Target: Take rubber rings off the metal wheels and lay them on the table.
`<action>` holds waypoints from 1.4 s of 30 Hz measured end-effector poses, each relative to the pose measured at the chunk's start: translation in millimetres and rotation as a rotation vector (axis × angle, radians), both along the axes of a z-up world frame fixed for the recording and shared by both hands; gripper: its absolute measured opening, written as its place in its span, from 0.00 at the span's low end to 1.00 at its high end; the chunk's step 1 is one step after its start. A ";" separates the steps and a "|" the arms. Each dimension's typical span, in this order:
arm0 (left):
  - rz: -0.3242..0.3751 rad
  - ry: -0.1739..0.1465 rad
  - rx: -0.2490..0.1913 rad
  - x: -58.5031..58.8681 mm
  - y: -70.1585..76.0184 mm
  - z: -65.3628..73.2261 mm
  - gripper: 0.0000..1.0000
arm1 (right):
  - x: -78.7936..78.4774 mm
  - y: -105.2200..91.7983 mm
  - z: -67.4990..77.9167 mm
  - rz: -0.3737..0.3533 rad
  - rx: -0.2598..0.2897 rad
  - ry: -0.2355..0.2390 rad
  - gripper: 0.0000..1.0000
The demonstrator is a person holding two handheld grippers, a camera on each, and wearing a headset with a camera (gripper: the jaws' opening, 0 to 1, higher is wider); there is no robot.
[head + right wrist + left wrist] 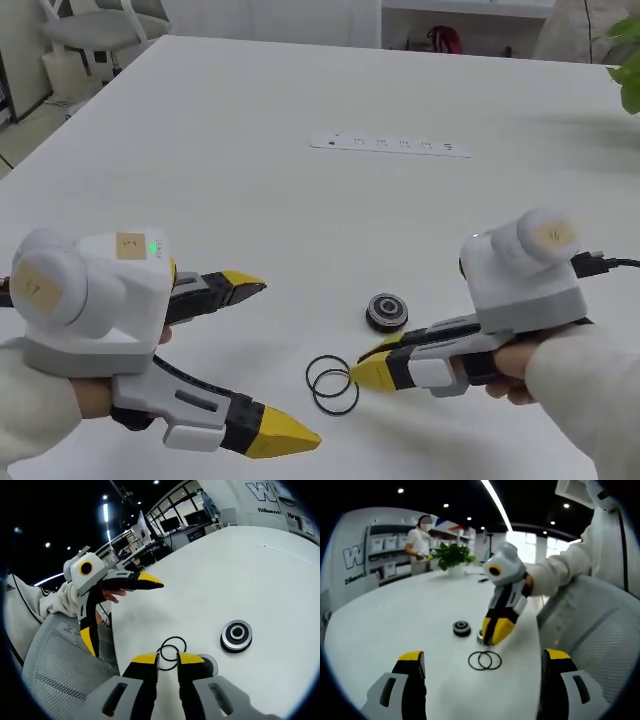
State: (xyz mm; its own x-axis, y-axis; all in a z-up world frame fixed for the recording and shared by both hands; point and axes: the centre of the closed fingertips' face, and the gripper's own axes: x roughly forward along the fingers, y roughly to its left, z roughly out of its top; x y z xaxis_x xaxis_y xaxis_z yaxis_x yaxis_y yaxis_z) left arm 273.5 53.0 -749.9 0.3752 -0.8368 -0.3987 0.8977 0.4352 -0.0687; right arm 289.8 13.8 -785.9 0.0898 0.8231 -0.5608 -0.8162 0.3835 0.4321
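Two thin black rubber rings (330,384) (469,660) (172,640) lie overlapping on the white table (300,200). A metal wheel with a dark rim (387,311) (461,628) (236,636) lies flat just beyond them. A second, silvery wheel (209,664) (480,636) sits against the outer side of my right gripper's jaw, partly hidden. My right gripper (362,372) (169,659) (495,632) has its tips at the rings, a narrow gap between the jaws and nothing in it. My left gripper (275,360) (484,656) stands wide open, pointed at the rings from the left.
A flush socket strip (390,144) is set into the table farther back. A green plant (628,60) (451,555) stands at the far right edge. A mesh chair (60,665) is close behind the near table edge. A person (420,540) stands by shelves.
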 end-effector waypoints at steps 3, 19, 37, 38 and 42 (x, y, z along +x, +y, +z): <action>0.000 0.001 0.003 0.0 0.1 -0.4 1.00 | 3.9 -1.3 3.9 -0.012 0.011 -0.011 0.12; 0.004 0.007 0.005 -0.1 0.8 -0.9 1.00 | 27.6 -11.1 26.9 -0.092 0.075 -0.084 0.16; 0.021 0.014 -0.005 2.6 3.2 0.4 1.00 | 52.6 -27.0 52.8 -0.192 0.148 -0.189 0.35; 0.022 0.015 -0.005 3.2 3.7 0.3 1.00 | 53.9 -28.1 53.2 -0.197 0.149 -0.192 0.36; 0.028 0.009 0.002 6.2 5.8 1.7 1.00 | 59.3 -32.4 54.6 -0.218 0.154 -0.210 0.40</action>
